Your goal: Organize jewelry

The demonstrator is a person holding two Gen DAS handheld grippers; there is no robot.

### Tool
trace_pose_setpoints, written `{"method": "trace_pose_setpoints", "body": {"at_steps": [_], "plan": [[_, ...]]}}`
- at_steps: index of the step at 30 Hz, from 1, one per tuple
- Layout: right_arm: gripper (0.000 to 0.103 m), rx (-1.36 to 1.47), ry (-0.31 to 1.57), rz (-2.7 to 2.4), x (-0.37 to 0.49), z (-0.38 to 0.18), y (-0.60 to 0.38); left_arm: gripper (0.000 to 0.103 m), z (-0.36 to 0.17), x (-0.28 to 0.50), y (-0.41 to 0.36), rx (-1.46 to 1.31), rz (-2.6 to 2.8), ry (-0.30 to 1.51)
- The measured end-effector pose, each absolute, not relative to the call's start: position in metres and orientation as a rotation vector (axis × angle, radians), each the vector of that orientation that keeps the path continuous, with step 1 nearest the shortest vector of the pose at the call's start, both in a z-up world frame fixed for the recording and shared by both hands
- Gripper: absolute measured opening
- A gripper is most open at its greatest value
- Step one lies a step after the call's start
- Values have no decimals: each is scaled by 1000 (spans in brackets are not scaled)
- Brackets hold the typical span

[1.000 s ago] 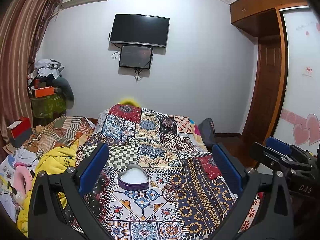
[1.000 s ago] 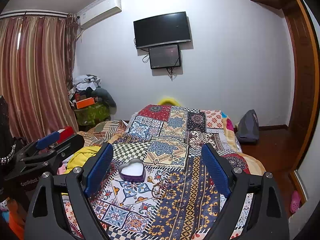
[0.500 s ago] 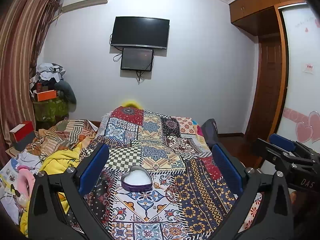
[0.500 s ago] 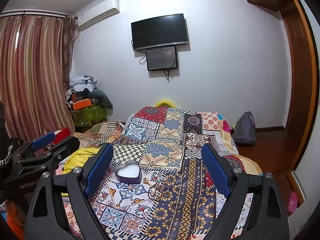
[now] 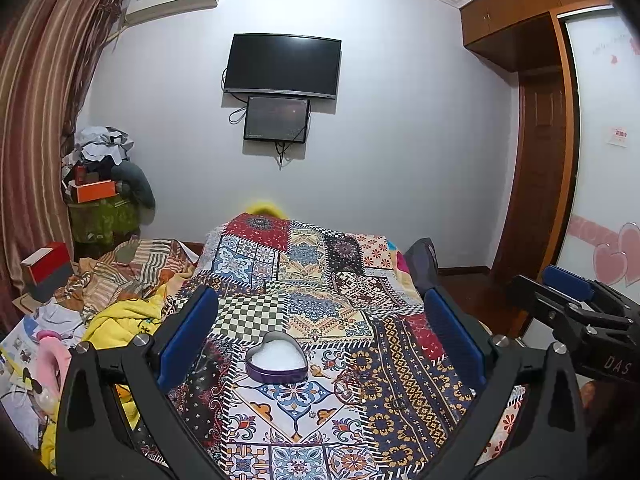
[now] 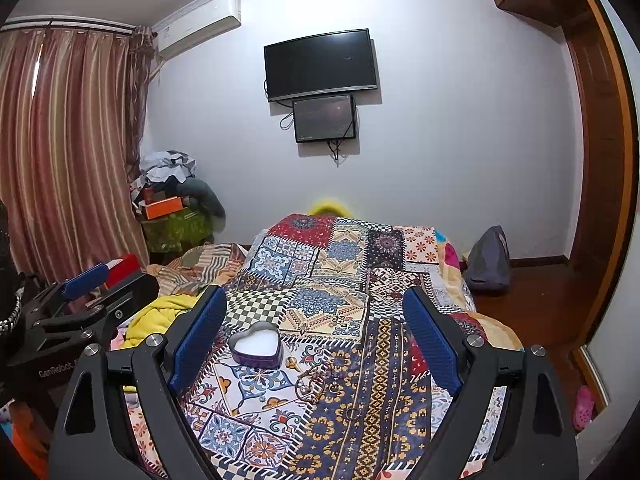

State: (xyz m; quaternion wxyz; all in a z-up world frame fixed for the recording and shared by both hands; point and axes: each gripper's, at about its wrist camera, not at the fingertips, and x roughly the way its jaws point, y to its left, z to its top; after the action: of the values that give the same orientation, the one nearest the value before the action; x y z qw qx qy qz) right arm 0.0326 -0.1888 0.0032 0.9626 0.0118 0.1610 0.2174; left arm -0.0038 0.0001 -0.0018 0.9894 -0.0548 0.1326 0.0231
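A purple heart-shaped box (image 5: 276, 362) with a white lining lies open on the patchwork bedspread (image 5: 304, 304); the right wrist view has the box (image 6: 257, 346) too. Just right of it lies a tangle of thin jewelry (image 5: 349, 387), in the right wrist view as jewelry (image 6: 314, 380), with a small ring (image 6: 353, 413) nearer me. My left gripper (image 5: 320, 332) hangs open above the bed, short of the box, nothing between its blue pads. My right gripper (image 6: 316, 336) is open likewise, beside the left one. Each gripper shows at the edge of the other's view.
Crumpled yellow and striped bedding (image 5: 120, 304) and clutter lie left of the bed. A stack of boxes and clothes (image 5: 100, 184) stands by the curtain. A grey bag (image 6: 488, 260) sits on the wooden floor to the right, near a wardrobe (image 5: 532, 152).
Both views have drifted slightly, so the heart box sits a little lower and nearer in frame. The jaws of both grippers stay as wide as before.
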Motion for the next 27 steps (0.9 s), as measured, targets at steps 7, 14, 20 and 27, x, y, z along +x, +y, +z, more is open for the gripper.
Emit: {"method": "trace_pose_setpoints", "body": {"at_steps": [7, 14, 20, 27], "plan": [[88, 24, 330, 440, 33, 3, -188, 103, -4, -1, 2, -115, 45, 266], [88, 19, 343, 440, 37, 0, -185, 103, -5, 2, 5, -115, 47, 272], [88, 14, 369, 433, 43, -6, -184, 103, -10, 11, 9, -123, 44, 292], [88, 2, 465, 409, 67, -30, -181, 103, -28, 35, 18, -144, 53, 353]]}}
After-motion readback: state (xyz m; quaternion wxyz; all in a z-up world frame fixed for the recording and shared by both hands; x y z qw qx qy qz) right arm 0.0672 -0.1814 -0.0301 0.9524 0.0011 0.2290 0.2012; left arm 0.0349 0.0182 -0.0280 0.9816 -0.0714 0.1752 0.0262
